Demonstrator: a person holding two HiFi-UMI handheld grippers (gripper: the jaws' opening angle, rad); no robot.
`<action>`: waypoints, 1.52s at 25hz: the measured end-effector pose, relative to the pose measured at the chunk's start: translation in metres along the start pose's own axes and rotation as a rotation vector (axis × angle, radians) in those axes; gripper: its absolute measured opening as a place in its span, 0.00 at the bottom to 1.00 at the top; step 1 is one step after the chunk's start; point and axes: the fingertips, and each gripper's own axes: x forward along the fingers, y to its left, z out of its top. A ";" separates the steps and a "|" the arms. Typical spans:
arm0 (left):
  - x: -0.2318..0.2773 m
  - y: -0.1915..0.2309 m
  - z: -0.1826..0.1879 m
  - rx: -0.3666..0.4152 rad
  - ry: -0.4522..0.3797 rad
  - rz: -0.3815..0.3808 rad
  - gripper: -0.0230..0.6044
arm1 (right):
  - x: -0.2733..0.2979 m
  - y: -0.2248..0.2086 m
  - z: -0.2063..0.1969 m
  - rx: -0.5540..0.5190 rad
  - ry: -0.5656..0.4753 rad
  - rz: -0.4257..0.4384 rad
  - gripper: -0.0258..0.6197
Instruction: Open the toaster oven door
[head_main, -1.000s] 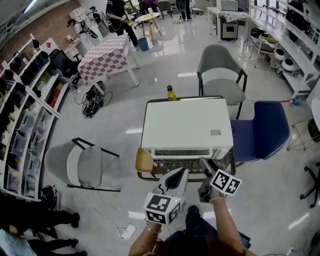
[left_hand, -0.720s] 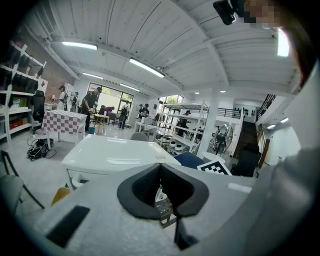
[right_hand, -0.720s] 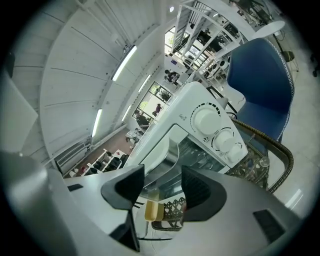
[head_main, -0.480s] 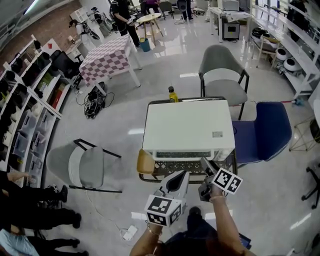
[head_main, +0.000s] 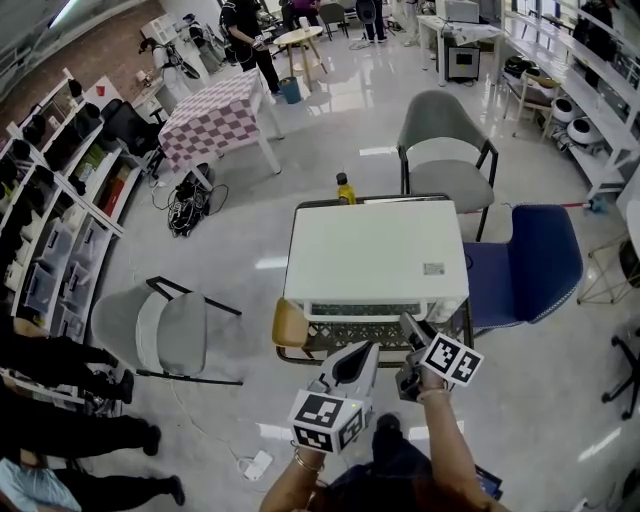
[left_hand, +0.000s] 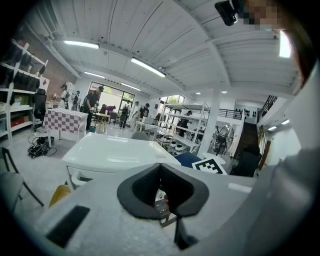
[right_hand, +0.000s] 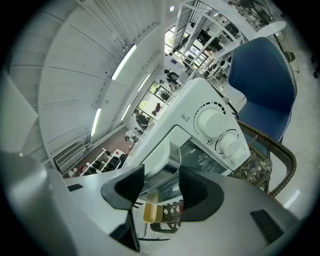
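A white toaster oven (head_main: 375, 255) stands on a dark lattice table (head_main: 345, 333), its front facing me. In the right gripper view its two knobs (right_hand: 220, 131) and glass door (right_hand: 200, 156) show, and the door looks closed. The door handle (right_hand: 164, 150) fills the gap between the jaws of my right gripper (right_hand: 162, 172), which is shut on it. In the head view my right gripper (head_main: 408, 326) sits at the oven's front right edge. My left gripper (head_main: 360, 355) hangs below the front edge, shut and holding nothing; its own view looks over the oven top (left_hand: 115, 152).
A yellow bottle (head_main: 343, 187) stands behind the oven. A grey chair (head_main: 440, 150) is beyond the table, a blue chair (head_main: 525, 260) to the right, another grey chair (head_main: 165, 335) to the left. A tan seat (head_main: 288, 322) sits by the table's left corner.
My right gripper has shifted very slightly at the oven's front. The left gripper and the oven stay put. People at the left edge have moved.
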 end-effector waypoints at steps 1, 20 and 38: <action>0.000 0.000 -0.001 -0.001 -0.001 -0.001 0.06 | 0.000 -0.001 -0.001 -0.004 0.003 -0.003 0.36; -0.015 -0.018 0.002 -0.016 -0.030 -0.004 0.06 | -0.015 -0.004 -0.010 -0.071 0.018 -0.049 0.36; -0.034 -0.025 -0.012 -0.035 -0.040 -0.005 0.06 | -0.030 -0.013 -0.030 -0.072 0.024 -0.066 0.35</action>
